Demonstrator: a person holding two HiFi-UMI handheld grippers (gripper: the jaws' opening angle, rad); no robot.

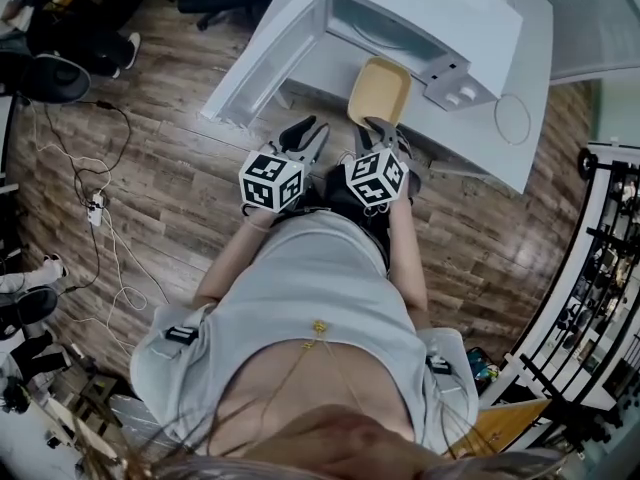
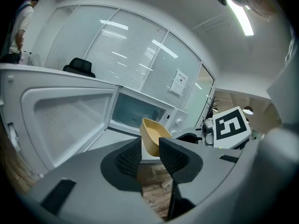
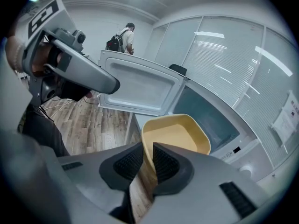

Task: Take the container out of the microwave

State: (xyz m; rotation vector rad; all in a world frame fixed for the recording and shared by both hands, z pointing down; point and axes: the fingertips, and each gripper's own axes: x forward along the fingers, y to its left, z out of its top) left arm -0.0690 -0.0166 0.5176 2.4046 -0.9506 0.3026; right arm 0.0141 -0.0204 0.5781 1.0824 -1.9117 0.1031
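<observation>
Container, tan and oblong, is outside the microwave, just in front of the cavity mouth and above the near part of the white table; whether its base touches the table I cannot tell. Long axis runs away from me toward the cavity, with one short end nearest me and the other toward the oven. The open side faces up and the interior shows empty in the head view. My right gripper is clenched on the near short wall: in the right gripper view one ribbed pad sits inside the rim and the other outside, with the wall pinched between them. My left gripper is released, its jaws apart with only floor planks showing in the gap; it sits just left of the right one, short of the container. The microwave door is swung wide open to the left. The floor is dark wood plank, with loose white cables trailing at my left. Behind the oven stand glass panels with blinds. A black rack is at far right. A person with a backpack stands beyond the door.
</observation>
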